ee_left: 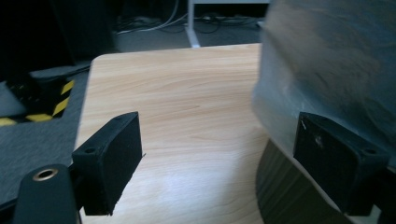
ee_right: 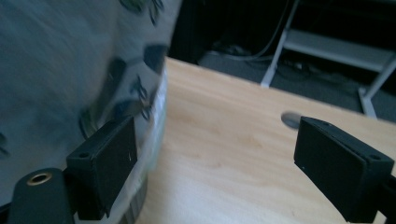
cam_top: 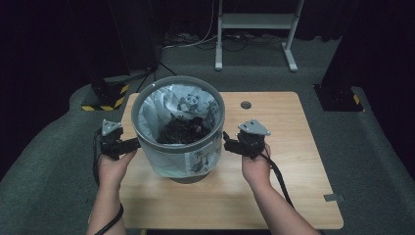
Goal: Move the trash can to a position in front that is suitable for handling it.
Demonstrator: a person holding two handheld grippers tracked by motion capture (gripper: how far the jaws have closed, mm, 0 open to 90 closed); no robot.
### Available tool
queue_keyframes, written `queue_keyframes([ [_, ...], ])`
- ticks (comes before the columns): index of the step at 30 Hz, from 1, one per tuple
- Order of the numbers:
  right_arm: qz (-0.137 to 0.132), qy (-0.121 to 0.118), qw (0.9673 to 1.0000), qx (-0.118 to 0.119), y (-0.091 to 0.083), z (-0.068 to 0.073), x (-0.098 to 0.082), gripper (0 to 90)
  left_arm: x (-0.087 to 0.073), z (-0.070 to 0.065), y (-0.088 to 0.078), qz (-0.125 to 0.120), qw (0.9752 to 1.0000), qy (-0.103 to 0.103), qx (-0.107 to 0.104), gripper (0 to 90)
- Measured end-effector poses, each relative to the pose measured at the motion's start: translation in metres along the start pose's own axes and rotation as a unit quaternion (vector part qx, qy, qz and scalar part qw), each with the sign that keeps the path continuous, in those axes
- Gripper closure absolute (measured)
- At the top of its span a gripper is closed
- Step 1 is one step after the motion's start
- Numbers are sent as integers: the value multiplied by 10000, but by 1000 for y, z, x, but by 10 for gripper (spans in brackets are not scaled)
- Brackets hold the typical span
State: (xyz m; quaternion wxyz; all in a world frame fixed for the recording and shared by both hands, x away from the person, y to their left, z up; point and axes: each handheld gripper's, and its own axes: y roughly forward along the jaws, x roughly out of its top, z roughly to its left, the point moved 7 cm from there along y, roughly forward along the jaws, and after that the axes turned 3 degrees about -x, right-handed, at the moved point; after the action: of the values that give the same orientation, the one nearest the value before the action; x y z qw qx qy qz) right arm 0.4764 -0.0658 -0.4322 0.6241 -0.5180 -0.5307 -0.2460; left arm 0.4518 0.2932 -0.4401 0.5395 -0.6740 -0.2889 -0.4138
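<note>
**A:** Where does your bin stand at this moment?

**B:** Your round grey plastic waste bin (cam_top: 178,129), lined with a translucent white plastic bag printed with pandas (cam_top: 195,105), stands on the light wooden table (cam_top: 274,196), towards its far left part. The bag's edge is folded down over the rim and hangs round the outside wall. Dark rubbish (cam_top: 183,129) lies at the bottom of the bag.

**A:** And your left gripper?

**B:** Your left gripper (cam_top: 131,144) sits just beside the bin's left wall, at rim height. In the left gripper view (ee_left: 217,158) its jaws stand wide apart with bare table between them; the bag-covered wall of the bin (ee_left: 327,70) lies right behind one jaw. You cannot tell from these pictures whether that jaw touches the plastic. Nothing is clamped: the gripper is released.

**A:** And the right one?

**B:** Your right gripper (cam_top: 228,141) is just beside the bin's right wall, pointing at it. In the right gripper view (ee_right: 215,156) its jaws are also spread wide, holding nothing, with the printed bag (ee_right: 70,60) close behind one jaw and the table's round grey hole (ee_right: 290,119) beyond the other.

**A:** So the bin is between your two grippers?

**B:** Yes, with one gripper on each side of it and neither gripping it.
</note>
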Motion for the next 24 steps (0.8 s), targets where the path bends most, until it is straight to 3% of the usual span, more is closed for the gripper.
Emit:
queue_keyframes([
  [1, -33, -5, 10000, -13, 1, 1, 1, 132, -1, -4, 3, 23, 9999, 167, 11, 154],
  [4, 55, 6, 9999, -117, 7, 3, 0, 135, -1, -8, 5, 7, 9997, 228, -22, 172],
  [8, 48, -86, 10000, 6, 10, 10, -2, 142, -1, -9, 4, -13, 9997, 207, -111, 212],
  [15, 39, -68, 9999, -108, 7, 13, -3, 197, -1, -14, 5, 4, 9997, 149, -214, 271],
  [19, 53, -56, 9998, -158, 3, 9, -5, 219, -2, -21, 7, -39, 9991, 69, -411, 282],
  [23, 44, -7, 9998, -177, -1, 2, -8, 222, -2, -27, 8, -38, 9990, 163, -421, 290],
  [24, 21, 7, 9999, -167, -4, -1, -9, 222, -1, -34, 10, -26, 9989, 148, -454, 295],
])
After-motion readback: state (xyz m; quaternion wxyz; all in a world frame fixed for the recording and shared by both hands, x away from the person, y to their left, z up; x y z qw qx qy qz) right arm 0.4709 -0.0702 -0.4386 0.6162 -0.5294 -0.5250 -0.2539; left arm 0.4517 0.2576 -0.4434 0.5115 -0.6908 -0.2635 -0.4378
